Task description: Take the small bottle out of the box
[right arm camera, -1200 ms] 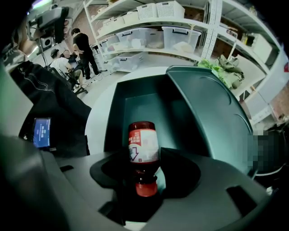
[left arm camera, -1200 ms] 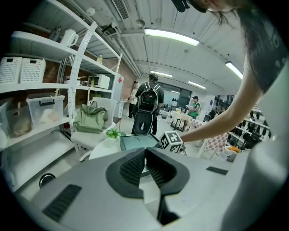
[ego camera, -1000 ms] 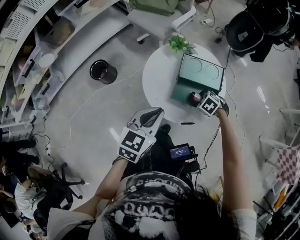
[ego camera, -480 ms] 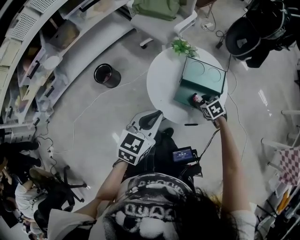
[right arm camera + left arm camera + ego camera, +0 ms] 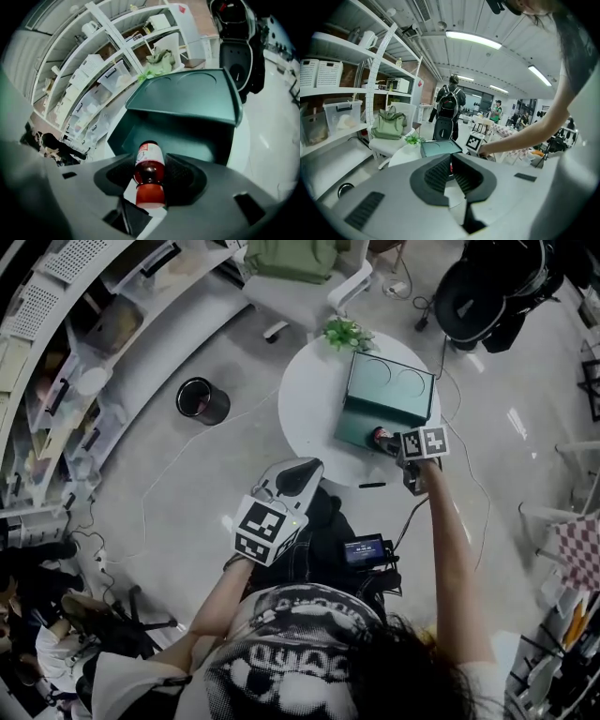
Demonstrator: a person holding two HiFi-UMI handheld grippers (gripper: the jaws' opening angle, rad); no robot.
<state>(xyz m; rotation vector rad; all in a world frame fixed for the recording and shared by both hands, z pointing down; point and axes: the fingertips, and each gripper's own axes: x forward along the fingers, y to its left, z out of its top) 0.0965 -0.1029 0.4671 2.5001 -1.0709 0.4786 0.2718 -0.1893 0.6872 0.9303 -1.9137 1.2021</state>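
Right gripper's (image 5: 150, 157) jaws, wide and just closing, pinch the one red bottle (image 5: 150, 174) at the front edge of the one open green box (image 5: 389, 390). Left gripper's (image 5: 451, 160) jaws sit together, empty. Box and one plant (image 5: 345, 332) share a round white table (image 5: 309, 399); grey floor (image 5: 187, 484), one black bin (image 5: 201, 399), shelves (image 5: 56, 362) along the wall.

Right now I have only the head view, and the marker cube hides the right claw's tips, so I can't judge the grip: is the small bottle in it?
Observer: Yes. The right claw has just been closing, and the small bottle sits between its pads.
Operator: Which way does it lie?
Observer: Cap towards the claw's camera, base towards the open box.
Operator: And the other one?
Observer: The left claw is shut, nothing between its pads.
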